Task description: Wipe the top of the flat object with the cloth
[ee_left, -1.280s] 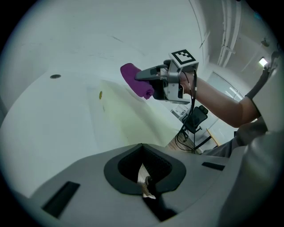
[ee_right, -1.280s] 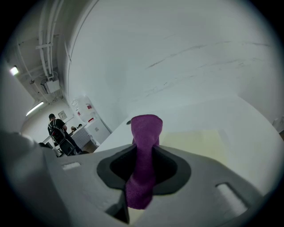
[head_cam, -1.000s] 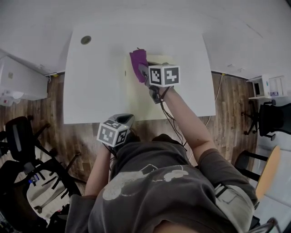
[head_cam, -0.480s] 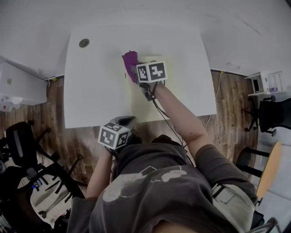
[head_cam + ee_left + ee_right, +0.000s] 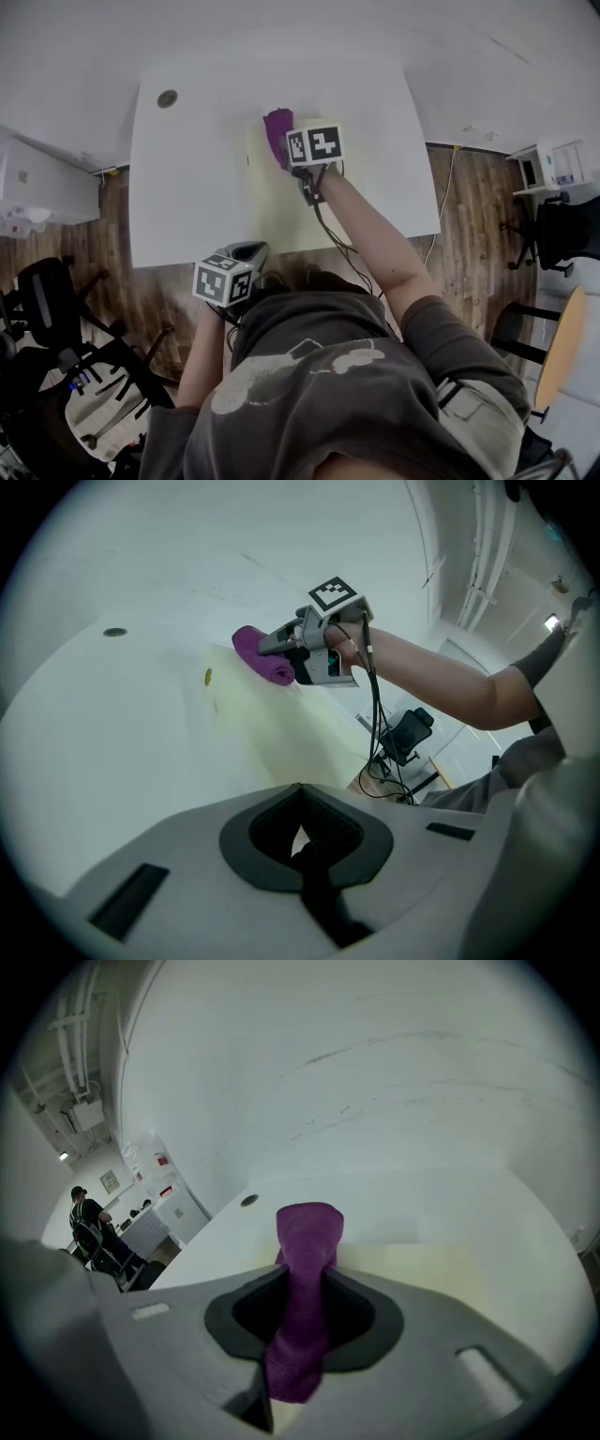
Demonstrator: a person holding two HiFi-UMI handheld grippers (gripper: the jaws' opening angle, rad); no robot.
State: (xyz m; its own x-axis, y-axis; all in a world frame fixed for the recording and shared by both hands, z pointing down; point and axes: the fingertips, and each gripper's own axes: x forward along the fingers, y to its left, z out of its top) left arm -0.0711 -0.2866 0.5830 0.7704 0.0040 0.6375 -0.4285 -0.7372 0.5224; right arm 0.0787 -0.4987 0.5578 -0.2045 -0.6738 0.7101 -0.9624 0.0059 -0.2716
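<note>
Fingers (image 5: 445, 1335) of right gripper (image 5: 298, 1330) clamp purple cloth (image 5: 307, 1232) on flat sheet (image 5: 427, 1265); left gripper (image 5: 302, 841) fingers (image 5: 187, 874) closed.

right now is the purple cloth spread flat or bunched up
Bunched up: the purple cloth is a narrow roll pinched in the right tongs, not spread over the pale sheet.

Bright, even, nearly shadowless light; strong fisheye warping and dark corners.

The purple cloth (image 5: 305, 1326) looks soft and fuzzy, the pale yellow flat object (image 5: 281, 204) matt and smooth, the white table (image 5: 187, 178) smooth, and the floor (image 5: 464, 225) at its 3 o'clock grained wood.
</note>
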